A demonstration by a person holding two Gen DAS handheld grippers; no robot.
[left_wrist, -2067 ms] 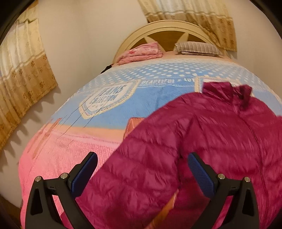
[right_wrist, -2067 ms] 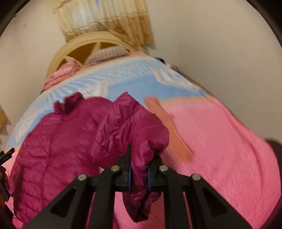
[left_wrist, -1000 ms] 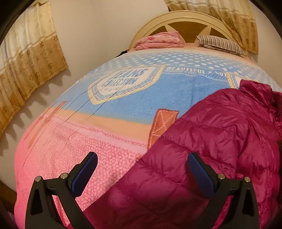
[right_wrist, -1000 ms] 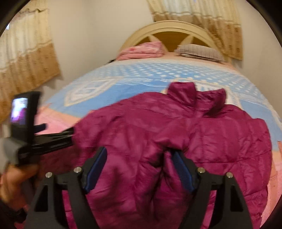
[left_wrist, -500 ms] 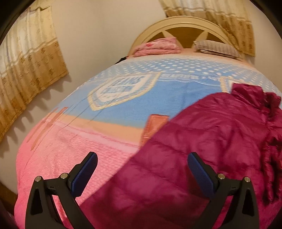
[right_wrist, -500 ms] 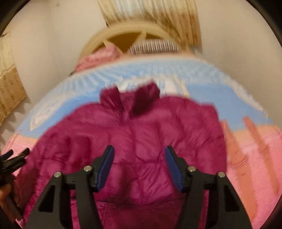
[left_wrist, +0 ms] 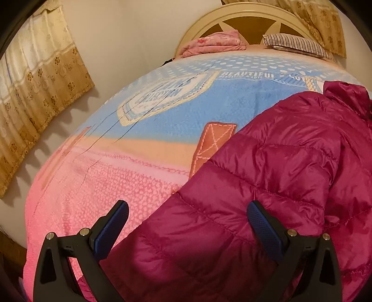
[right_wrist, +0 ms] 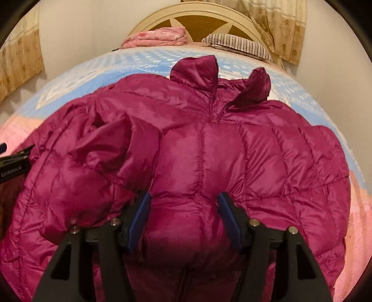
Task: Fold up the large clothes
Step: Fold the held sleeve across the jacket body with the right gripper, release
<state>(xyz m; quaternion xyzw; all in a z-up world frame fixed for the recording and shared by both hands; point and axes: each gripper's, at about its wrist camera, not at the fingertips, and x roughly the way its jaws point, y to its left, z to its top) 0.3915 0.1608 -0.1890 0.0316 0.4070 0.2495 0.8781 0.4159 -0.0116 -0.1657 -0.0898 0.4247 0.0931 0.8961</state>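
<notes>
A magenta quilted puffer jacket (right_wrist: 209, 151) lies front-up on the bed, collar toward the headboard, zipper down the middle. One sleeve (right_wrist: 111, 148) is folded across its chest. My right gripper (right_wrist: 183, 213) is open, its blue pads on either side of the jacket's lower front, close over the fabric. In the left wrist view the jacket (left_wrist: 279, 174) fills the lower right. My left gripper (left_wrist: 186, 223) is open and empty over the jacket's left sleeve and side edge. The left gripper also shows at the left edge of the right wrist view (right_wrist: 14, 162).
The bed has a pink, orange and blue printed blanket (left_wrist: 116, 174). A pink folded blanket (right_wrist: 158, 37) and a striped pillow (right_wrist: 237, 44) lie by the cream headboard (right_wrist: 197, 16). Curtains (left_wrist: 34, 93) hang on the left wall and behind the headboard.
My right gripper let go of the sleeve, now laid across the chest, and moved to the jacket's lower middle, jaws narrower. The left gripper stayed open and shifted a little beside the jacket's left side.
</notes>
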